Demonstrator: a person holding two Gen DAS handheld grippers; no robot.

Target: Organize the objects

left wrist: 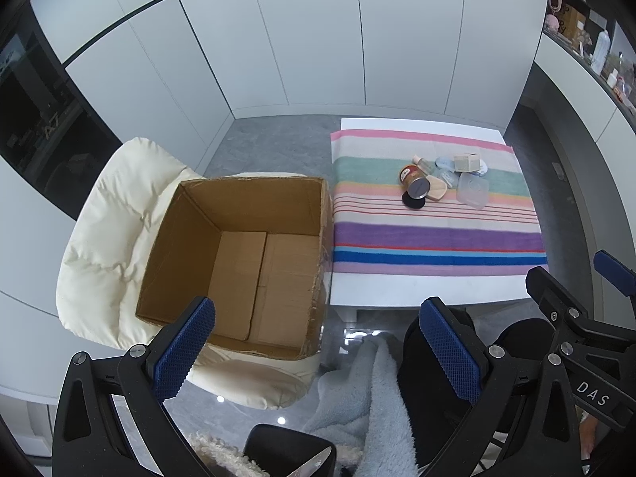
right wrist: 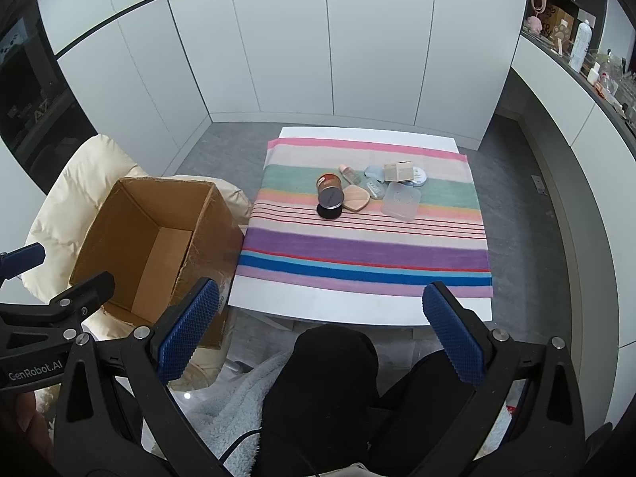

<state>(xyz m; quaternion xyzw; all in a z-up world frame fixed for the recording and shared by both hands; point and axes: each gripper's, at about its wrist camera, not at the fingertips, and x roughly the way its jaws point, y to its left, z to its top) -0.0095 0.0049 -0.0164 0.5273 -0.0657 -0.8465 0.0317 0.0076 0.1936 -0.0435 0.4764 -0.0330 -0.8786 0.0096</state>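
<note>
A cluster of small items lies on a striped cloth (right wrist: 365, 246) on a white table (right wrist: 357, 310): a red can on its side (right wrist: 329, 190), a black disc (right wrist: 328, 211), a beige pad (right wrist: 355, 197), a clear square lid (right wrist: 401, 200), a small beige box (right wrist: 398, 171) and a small bottle (right wrist: 349, 174). The can also shows in the left wrist view (left wrist: 414, 181). An open empty cardboard box (left wrist: 246, 262) sits on a cream chair (left wrist: 107, 238). My left gripper (left wrist: 318, 353) is open above the box's near edge. My right gripper (right wrist: 320, 334) is open, short of the table's front edge.
White cabinet doors (right wrist: 318, 39) line the back wall. A cluttered shelf (right wrist: 576, 47) runs along the right. The person's dark-clad knees (right wrist: 330, 377) and a light fleece garment (right wrist: 234, 409) are below the grippers. Grey floor (right wrist: 528, 238) surrounds the table.
</note>
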